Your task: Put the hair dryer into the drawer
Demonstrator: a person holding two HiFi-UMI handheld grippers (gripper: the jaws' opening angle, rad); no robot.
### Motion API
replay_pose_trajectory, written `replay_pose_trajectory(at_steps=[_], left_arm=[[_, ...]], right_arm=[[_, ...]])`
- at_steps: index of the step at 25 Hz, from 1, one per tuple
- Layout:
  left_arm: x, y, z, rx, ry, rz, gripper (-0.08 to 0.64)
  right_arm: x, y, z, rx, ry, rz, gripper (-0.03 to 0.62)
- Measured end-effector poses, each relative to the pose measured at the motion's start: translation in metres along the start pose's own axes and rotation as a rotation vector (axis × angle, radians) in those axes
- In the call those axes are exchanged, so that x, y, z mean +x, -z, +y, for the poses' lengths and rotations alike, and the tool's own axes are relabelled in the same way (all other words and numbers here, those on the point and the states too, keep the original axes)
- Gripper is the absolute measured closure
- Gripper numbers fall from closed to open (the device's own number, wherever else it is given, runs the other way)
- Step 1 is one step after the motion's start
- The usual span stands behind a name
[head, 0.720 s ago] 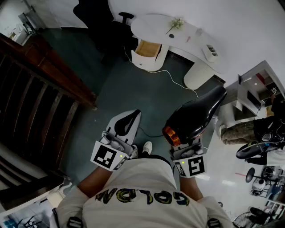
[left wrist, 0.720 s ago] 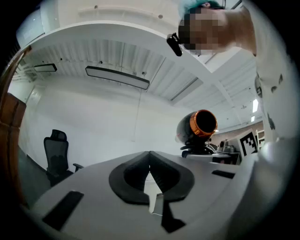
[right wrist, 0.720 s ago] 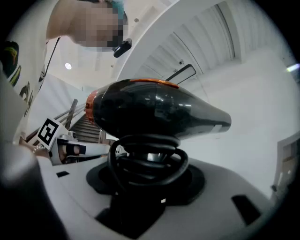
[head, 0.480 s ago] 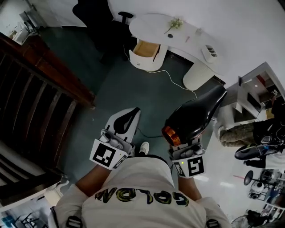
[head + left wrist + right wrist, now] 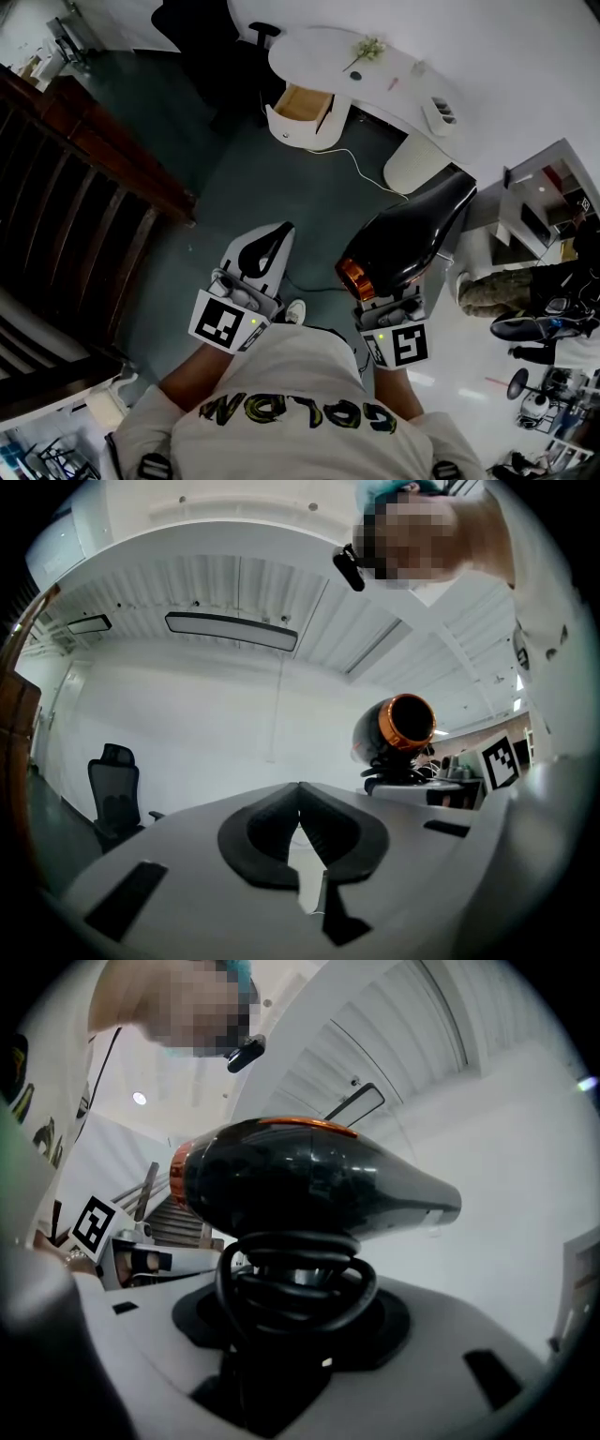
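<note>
A black hair dryer (image 5: 410, 239) with an orange rear ring is held level above the dark floor, its cord wound round the handle. My right gripper (image 5: 390, 294) is shut on that wrapped handle (image 5: 295, 1283). The dryer also shows at the right of the left gripper view (image 5: 398, 729). My left gripper (image 5: 277, 236) hangs beside it to the left, shut, its pad tips touching (image 5: 300, 803) with nothing between them. Far ahead, a white curved desk (image 5: 394, 70) has its drawer (image 5: 302, 105) pulled open, the wooden inside showing. Both grippers are well short of it.
A dark wooden railing (image 5: 84, 187) runs along the left. A black office chair (image 5: 211, 37) stands by the desk. A white cable (image 5: 361, 169) trails over the floor from the desk. Shelves (image 5: 548, 202) and a parked scooter (image 5: 544, 319) crowd the right side.
Both grippers and the dryer have drifted slightly up in the head view, and the desk with its drawer has slid a little left. Both grips look unchanged.
</note>
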State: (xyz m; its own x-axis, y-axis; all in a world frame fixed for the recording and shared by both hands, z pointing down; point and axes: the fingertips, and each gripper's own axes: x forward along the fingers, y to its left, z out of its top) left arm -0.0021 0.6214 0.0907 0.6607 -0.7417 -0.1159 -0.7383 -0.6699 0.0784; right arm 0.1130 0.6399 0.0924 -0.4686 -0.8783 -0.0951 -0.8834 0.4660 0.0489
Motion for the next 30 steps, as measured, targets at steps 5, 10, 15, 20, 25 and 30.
replay_pose_trajectory(at_steps=[5, 10, 15, 20, 25, 30], left_arm=[[0.017, 0.004, 0.014, -0.004, 0.000, 0.004, 0.548], [0.045, 0.011, 0.040, -0.010, 0.010, 0.004, 0.548], [0.077, 0.013, 0.084, -0.020, 0.025, 0.006, 0.548], [0.111, 0.008, 0.140, -0.014, 0.043, 0.009, 0.548], [0.146, 0.006, 0.202, -0.011, 0.059, 0.016, 0.548], [0.169, 0.006, 0.249, -0.004, 0.070, 0.021, 0.548]], right_arm=[[0.021, 0.005, -0.011, 0.003, -0.001, 0.006, 0.341], [0.053, 0.015, -0.025, 0.001, -0.001, 0.011, 0.342], [0.105, 0.023, -0.037, 0.004, 0.007, 0.023, 0.342], [0.169, 0.025, -0.051, -0.003, 0.024, 0.025, 0.344], [0.236, 0.030, -0.063, -0.007, 0.043, 0.032, 0.344], [0.284, 0.036, -0.068, -0.006, 0.056, 0.033, 0.344]])
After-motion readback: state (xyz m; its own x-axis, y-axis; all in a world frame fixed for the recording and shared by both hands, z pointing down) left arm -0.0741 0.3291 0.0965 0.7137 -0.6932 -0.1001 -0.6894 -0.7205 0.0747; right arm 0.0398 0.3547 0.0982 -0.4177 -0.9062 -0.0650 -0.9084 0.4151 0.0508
